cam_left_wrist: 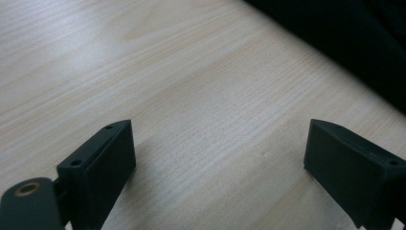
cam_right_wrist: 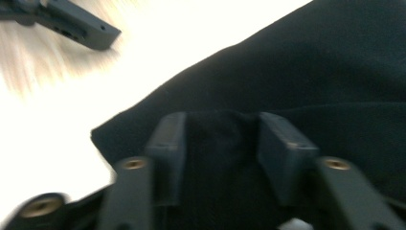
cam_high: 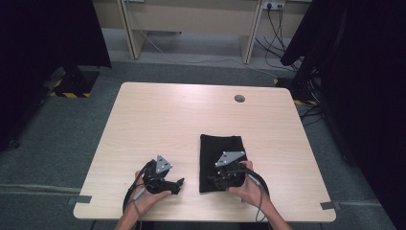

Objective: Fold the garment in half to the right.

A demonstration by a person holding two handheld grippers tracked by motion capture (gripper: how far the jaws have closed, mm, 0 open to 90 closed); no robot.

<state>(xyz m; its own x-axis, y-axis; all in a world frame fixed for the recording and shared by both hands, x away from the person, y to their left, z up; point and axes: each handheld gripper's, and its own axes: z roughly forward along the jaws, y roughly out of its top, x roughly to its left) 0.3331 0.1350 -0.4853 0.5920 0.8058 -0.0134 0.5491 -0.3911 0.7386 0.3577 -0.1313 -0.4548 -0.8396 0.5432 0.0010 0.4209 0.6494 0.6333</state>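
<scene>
- We see a folded black cloth (cam_high: 220,155) lying flat on the pale wooden desk (cam_high: 163,120), right of centre and near the person's edge, with its long axis running from that edge toward the far side.
- Our right gripper (cam_high: 229,178) sits over the near end of the cloth. In the right gripper view its fingers (cam_right_wrist: 167,143) stand a little apart with a ridge of black fabric between them. Whether they actually pinch it, we cannot tell: the view is blurred.
- Our left gripper (cam_high: 168,184) rests on bare desk just left of the cloth, apart from it, its fingers (cam_left_wrist: 103,165) spread wide with nothing between them.
- The cloth lies to the right of the left gripper, its near left corner closest, while the right gripper is already on it. We judge any next grasp by the left would call for a short reach rightward to that edge.
</scene>
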